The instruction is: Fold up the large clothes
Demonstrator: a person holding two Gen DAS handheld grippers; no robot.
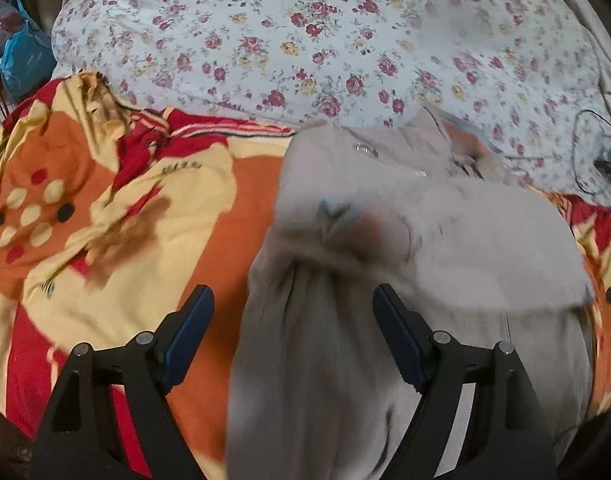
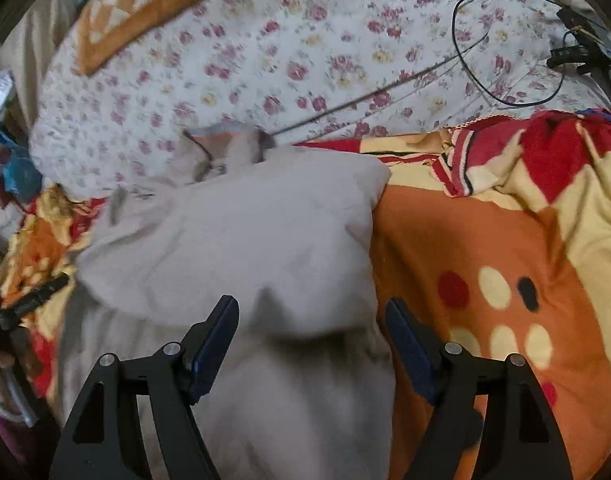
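A beige garment [image 1: 385,280] lies in a heap on an orange, red and cream patterned blanket [image 1: 105,208] spread across a bed, its upper part doubled over the lower part in a thick rounded fold. The collar end, showing metal snaps [image 1: 365,150] in the left wrist view, points toward the far side of the bed, where it meets a white floral sheet [image 1: 305,40].

The left gripper [image 1: 293,328] hovers above the garment's left edge with jaws spread wide and nothing between them; one blue-padded finger is over the blanket, the other over the cloth. The right gripper [image 2: 311,336] is likewise wide open and holds nothing, straddling the garment's right edge [image 2: 377,280], one finger over the cloth and one over the blanket.

An orange-and-white checked cloth [image 2: 137,4] rests at the far edge of the floral sheet. A black cable [image 2: 509,44] loops across the sheet's right side, beside a dark stand [image 2: 577,52] near the bed's right edge. Both views are slightly blurred.
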